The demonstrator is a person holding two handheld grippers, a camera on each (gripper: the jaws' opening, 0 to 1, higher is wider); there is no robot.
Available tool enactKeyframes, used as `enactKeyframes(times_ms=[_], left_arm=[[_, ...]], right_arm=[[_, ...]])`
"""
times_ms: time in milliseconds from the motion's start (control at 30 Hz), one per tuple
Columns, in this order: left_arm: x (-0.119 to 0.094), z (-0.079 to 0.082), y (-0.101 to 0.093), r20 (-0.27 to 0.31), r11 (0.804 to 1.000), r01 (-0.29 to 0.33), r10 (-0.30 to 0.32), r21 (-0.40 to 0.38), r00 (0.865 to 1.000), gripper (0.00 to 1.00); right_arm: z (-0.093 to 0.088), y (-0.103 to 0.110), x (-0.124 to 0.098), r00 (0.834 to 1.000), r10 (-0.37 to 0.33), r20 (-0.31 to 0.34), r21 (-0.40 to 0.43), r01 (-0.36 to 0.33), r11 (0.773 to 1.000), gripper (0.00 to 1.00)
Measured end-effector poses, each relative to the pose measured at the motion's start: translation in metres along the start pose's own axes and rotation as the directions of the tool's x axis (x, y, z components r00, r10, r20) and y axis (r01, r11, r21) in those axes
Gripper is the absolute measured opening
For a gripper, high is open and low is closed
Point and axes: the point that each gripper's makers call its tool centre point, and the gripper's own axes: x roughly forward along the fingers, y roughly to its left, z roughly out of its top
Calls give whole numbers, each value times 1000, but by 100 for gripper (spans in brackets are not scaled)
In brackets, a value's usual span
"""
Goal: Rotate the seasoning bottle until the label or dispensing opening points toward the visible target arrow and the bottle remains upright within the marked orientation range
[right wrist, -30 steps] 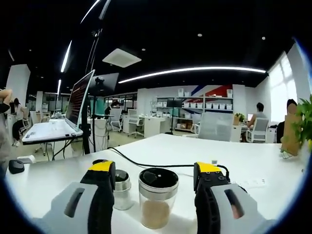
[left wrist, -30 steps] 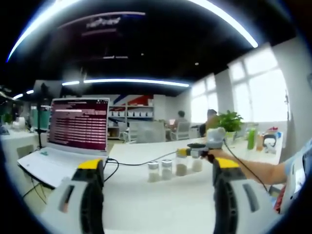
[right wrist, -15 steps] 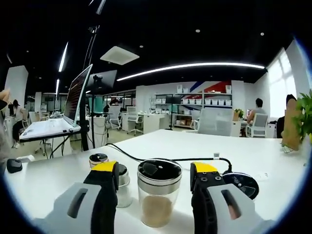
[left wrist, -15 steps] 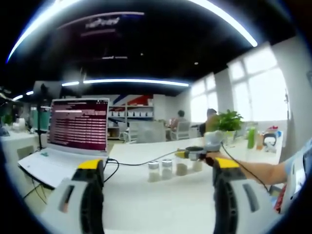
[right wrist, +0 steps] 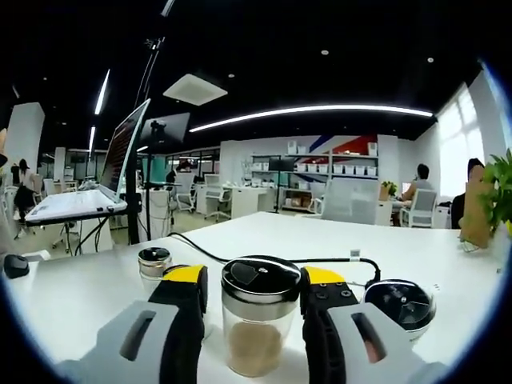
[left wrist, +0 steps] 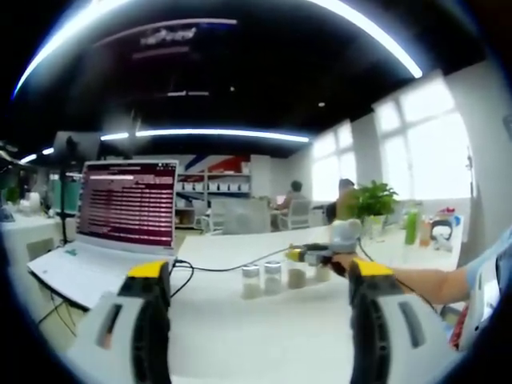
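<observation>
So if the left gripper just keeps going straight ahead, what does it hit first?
Probably the row of small seasoning bottles standing on the white table, between the left gripper's open jaws; depth is unclear.

The left gripper (left wrist: 260, 276) hangs above the white table (left wrist: 264, 336), its yellow-tipped jaws set wide apart with nothing between them. Far across the table stands a row of small seasoning bottles (left wrist: 286, 277). The right gripper (left wrist: 320, 254) reaches in from the right at that row's right end, with a person's arm (left wrist: 420, 280) behind it. An open laptop (left wrist: 128, 206) sits at far left, a black cable (left wrist: 228, 266) trailing from it.
</observation>
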Motion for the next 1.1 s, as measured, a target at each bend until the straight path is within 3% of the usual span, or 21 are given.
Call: enactKeyframes(times_ms=[300,467,1100], left_arm=[[-1,0,-3,1,1000,6,-6,2,1000,98],[-1,-1,-3,0,1000,8,-8,0,1000,98],[0,-2,-2,-5,1000,8,-8,-4,1000,98]], right_arm=[[-1,-4,2,1000,-29,4,30,29,999,40],[-3,-2,7,1000,-21,-12,-47,21,999,42],[-3,-5,8,999,-31,16,-2,31,1000,40]])
